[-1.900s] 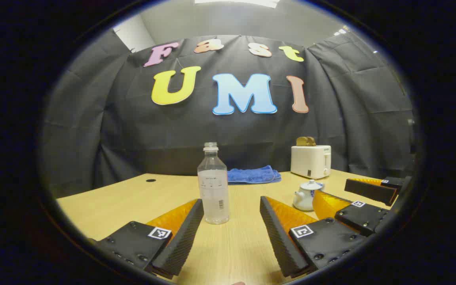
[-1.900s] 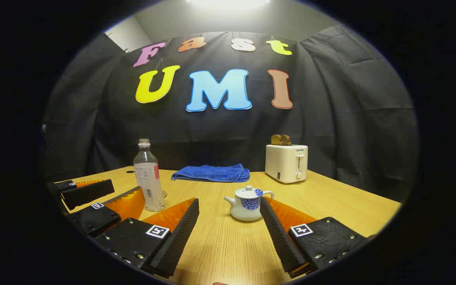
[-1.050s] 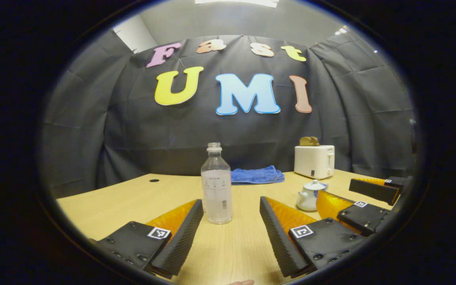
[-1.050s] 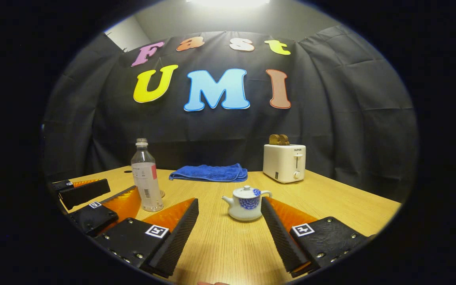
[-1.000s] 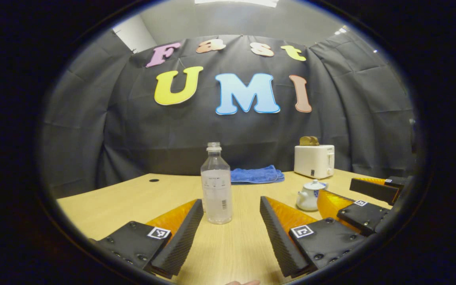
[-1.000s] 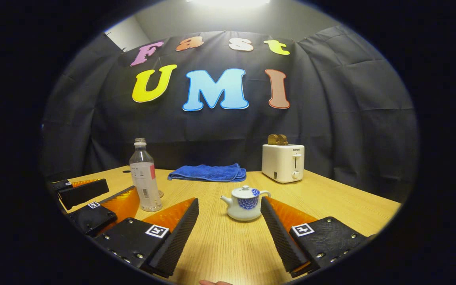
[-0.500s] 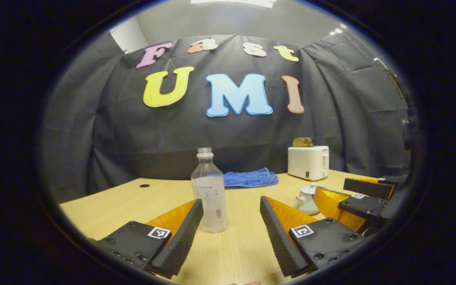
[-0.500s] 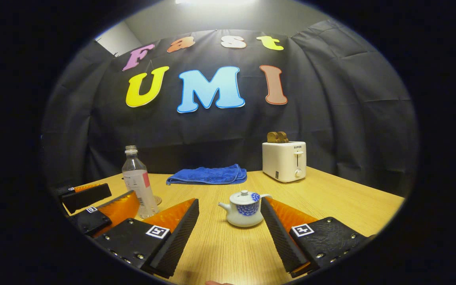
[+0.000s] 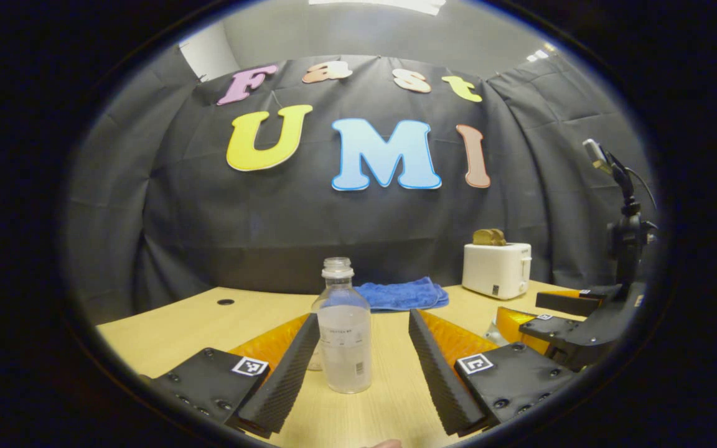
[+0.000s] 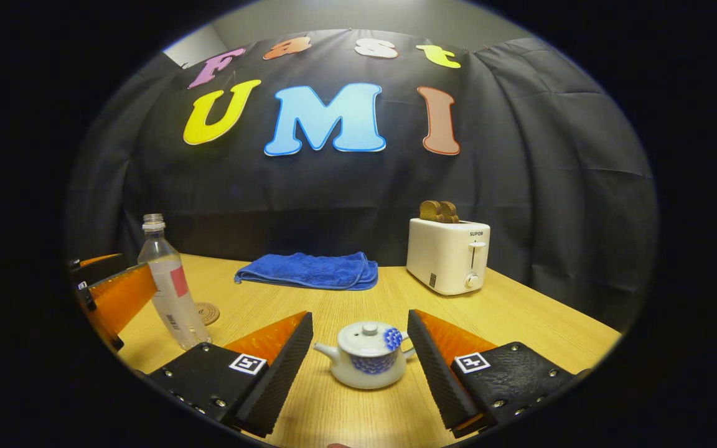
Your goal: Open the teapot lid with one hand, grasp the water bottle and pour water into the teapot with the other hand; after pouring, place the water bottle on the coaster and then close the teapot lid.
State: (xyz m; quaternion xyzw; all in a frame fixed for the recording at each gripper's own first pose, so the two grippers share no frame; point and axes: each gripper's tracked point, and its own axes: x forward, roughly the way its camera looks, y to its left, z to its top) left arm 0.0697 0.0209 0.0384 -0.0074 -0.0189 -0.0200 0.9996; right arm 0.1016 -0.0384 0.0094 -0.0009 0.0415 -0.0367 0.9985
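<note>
Left gripper (image 9: 363,354) spread wide around the water bottle (image 9: 345,336), seemingly untouched; right gripper (image 10: 360,358) gapes astride the teapot (image 10: 363,356).

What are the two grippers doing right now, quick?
Left gripper: open, fingers either side of the clear plastic water bottle.
Right gripper: open, around the white-and-blue ceramic teapot.

Both views look low across the table (image 9: 165,323) toward the far edge and cloth wall. The left gripper view sits close before the water bottle (image 9: 345,333), the right gripper view close before the teapot (image 10: 365,354). Both views share the bottle, blue towel (image 10: 305,270) and toaster (image 10: 447,255).
</note>
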